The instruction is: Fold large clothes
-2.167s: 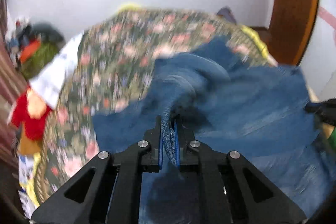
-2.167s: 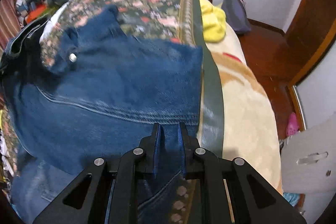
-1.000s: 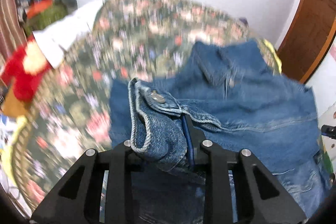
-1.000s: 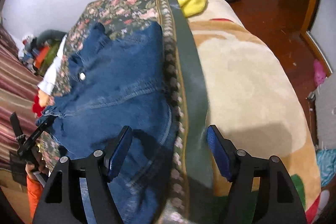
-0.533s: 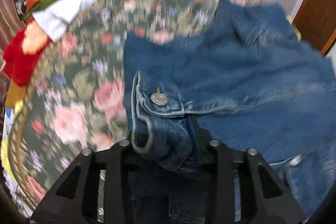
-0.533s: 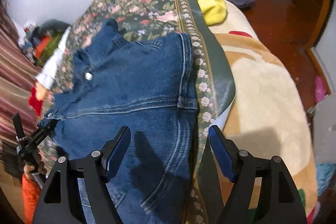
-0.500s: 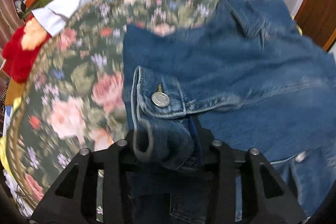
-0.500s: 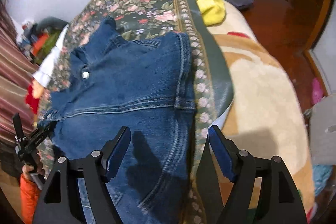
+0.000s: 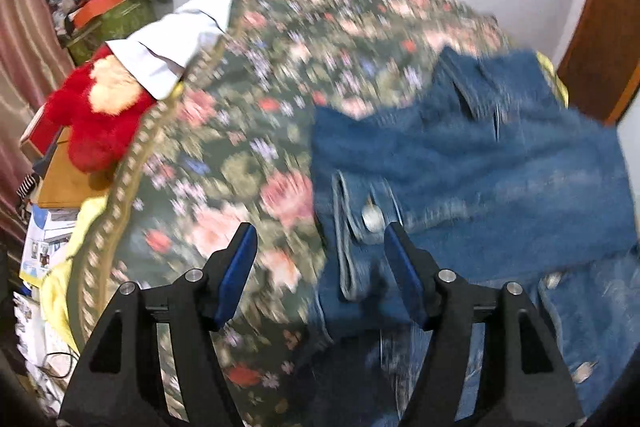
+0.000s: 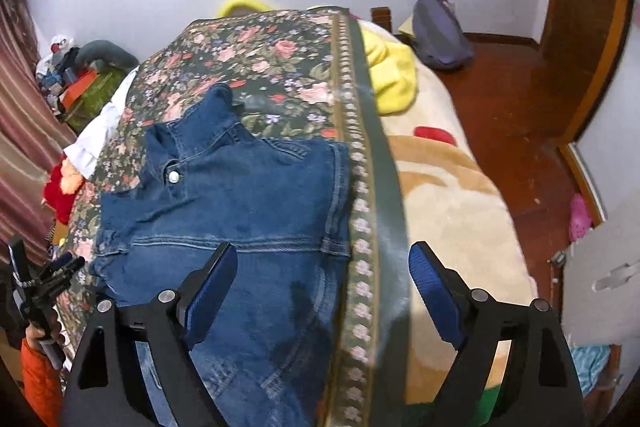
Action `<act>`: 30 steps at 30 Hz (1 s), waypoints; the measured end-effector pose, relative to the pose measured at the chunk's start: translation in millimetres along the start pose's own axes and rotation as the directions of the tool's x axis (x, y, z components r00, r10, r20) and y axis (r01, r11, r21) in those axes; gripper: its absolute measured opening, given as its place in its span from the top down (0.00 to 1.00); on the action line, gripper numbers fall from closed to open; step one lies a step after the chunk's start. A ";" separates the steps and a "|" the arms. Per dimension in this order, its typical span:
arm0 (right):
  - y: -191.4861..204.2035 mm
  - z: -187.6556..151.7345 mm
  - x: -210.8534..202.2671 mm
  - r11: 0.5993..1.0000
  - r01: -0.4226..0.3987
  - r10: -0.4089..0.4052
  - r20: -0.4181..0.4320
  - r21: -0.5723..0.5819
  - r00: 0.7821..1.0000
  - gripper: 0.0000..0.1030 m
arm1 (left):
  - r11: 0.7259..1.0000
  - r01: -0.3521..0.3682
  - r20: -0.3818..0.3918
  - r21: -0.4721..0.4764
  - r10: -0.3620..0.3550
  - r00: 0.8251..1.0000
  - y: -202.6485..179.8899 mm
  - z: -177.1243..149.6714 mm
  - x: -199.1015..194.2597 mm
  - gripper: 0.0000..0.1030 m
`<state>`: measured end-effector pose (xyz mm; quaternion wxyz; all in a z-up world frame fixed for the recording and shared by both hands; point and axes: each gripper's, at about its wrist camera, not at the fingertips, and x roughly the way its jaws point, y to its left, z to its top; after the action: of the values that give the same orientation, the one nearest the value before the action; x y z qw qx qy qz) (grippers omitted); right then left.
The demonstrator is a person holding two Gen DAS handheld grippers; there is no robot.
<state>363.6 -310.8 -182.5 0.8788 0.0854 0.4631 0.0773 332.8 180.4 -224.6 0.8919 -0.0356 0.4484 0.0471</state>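
**Desk:** Fingers first; how do both pairs stand?

**Photographer:** Spread wide on both tools; the left gripper [image 9: 318,267] holds nothing, its blue pads parted above the buttoned cuff [image 9: 370,217] at 12 o'clock from its tips; the right gripper [image 10: 322,289] is equally wide and empty, hovering over the jacket's lower back with the bed's green border just at 3 o'clock of its midline.

**Desk:** And the garment itself?

**Photographer:** Lying on the floral bedspread [image 10: 256,55]; the denim jacket [image 10: 240,195] is back-side up with its collar [image 10: 200,119] pointing to 11 o'clock in the right view, and one sleeve appears laid across the body, cuff resting on the left edge; that placement reads as a fold set down on purpose, so neither tool needs a hold on the cloth.

**Desk:** Why does it sit hard against the border?

**Photographer:** My guess is that it keeps the jacket near the person; its right edge runs along the flowered trim [image 10: 362,211], beside the cream blanket [image 10: 452,195]; the left view is blurred, so I cannot tell seams there.

**Desk:** Anything else worth naming?

**Photographer:** At 9 o'clock, off the bed's edge, a red plush toy [image 9: 94,115]; clear of the work.
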 end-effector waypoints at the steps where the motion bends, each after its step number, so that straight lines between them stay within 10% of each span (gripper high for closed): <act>1: 1.9 2.2 4.6 1.000 -0.015 0.015 -0.004 0.008 1.000 0.16 | 1.000 -0.005 0.012 -0.018 0.006 1.000 5.0 8.6 -0.5 0.36; 15: 0.9 45.8 103.6 0.986 -0.109 0.124 -0.116 0.125 0.985 0.21 | 0.986 0.125 -0.190 -0.113 -0.145 0.971 4.1 56.1 128.6 0.36; 21: 9.9 48.2 126.7 0.996 -0.064 0.072 -0.127 0.066 0.989 0.57 | 0.991 0.118 -0.207 -0.071 -0.130 0.970 -16.9 62.0 153.2 0.80; 23: 16.4 51.3 133.3 1.000 -0.022 0.024 -0.129 0.011 0.991 0.78 | 0.996 0.083 -0.181 -0.039 -0.089 0.979 -25.0 64.3 145.9 0.87; 30: 47.5 79.2 131.5 0.996 -0.021 0.017 -0.044 -0.081 0.999 0.89 | 0.997 -0.044 0.011 0.057 0.043 0.999 -15.3 68.6 75.6 0.90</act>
<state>499.9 -242.6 -233.2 0.8706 0.0522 0.4776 0.1063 434.1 176.4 -244.1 0.8934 -0.0001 0.4460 0.0538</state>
